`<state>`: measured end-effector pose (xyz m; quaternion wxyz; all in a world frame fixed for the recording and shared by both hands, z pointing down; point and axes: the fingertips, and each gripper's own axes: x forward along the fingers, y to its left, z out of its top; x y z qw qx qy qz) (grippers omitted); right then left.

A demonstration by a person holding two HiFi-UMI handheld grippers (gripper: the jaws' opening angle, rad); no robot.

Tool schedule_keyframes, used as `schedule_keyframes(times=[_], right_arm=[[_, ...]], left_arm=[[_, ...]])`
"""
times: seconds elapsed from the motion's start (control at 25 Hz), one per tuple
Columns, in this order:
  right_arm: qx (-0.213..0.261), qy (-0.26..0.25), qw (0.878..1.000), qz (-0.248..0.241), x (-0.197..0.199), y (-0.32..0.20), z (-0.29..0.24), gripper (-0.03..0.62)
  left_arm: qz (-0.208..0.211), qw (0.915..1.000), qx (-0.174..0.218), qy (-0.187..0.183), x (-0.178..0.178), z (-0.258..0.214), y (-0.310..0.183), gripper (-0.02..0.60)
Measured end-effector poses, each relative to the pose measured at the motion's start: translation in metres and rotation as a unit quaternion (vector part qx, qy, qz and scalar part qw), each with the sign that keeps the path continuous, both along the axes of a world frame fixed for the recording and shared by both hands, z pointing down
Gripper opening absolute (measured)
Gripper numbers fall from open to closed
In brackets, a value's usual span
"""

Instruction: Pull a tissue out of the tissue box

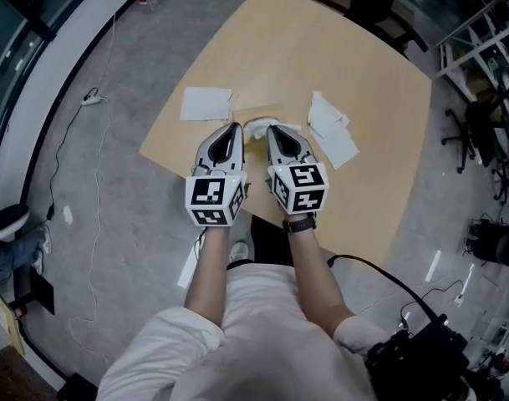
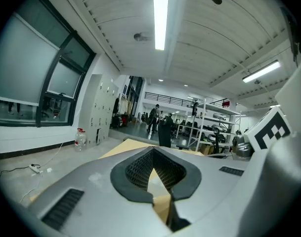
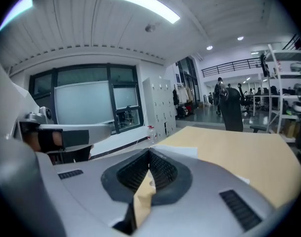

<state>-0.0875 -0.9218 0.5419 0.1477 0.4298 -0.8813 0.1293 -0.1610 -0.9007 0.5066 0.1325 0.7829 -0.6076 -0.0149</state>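
The tissue box (image 1: 255,116) is low and tan like the table, and stands between and beyond my two gripper tips. A white tissue (image 1: 258,128) sticks up from it. My left gripper (image 1: 235,127) hovers just left of it and my right gripper (image 1: 272,129) just right, both well above the table. In the left gripper view the left gripper (image 2: 153,150) has its jaws closed tip to tip, with only the tan table showing below the pads. In the right gripper view the right gripper (image 3: 150,151) is shut too, and I see nothing gripped between its pads.
Loose white tissues lie on the wooden table (image 1: 371,98): one sheet (image 1: 206,104) at the left and a small heap (image 1: 331,129) at the right. Grey floor with cables surrounds the table. A water bottle (image 2: 80,138) stands on the floor; shelves and chairs are at the right.
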Motion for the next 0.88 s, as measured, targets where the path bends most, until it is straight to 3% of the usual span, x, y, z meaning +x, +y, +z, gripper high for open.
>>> schedule_keyframes(times=[0.2,0.48,0.88], right_arm=[[0.073,-0.029,0.997,-0.002,-0.002,0.017,-0.071,0.005],[0.184,-0.048,0.982,0.011,0.006,0.059,-0.166,0.005],[0.240,-0.040,0.969,0.038,0.014,0.094,-0.211,0.005]], left_arm=[[0.003,0.9987,0.048,-0.018,-0.001,-0.052,0.016,0.002],[0.000,0.9926,0.116,-0.037,0.001,-0.129,0.056,0.002],[0.010,0.9850,0.166,-0.048,0.006,-0.172,0.089,0.002]])
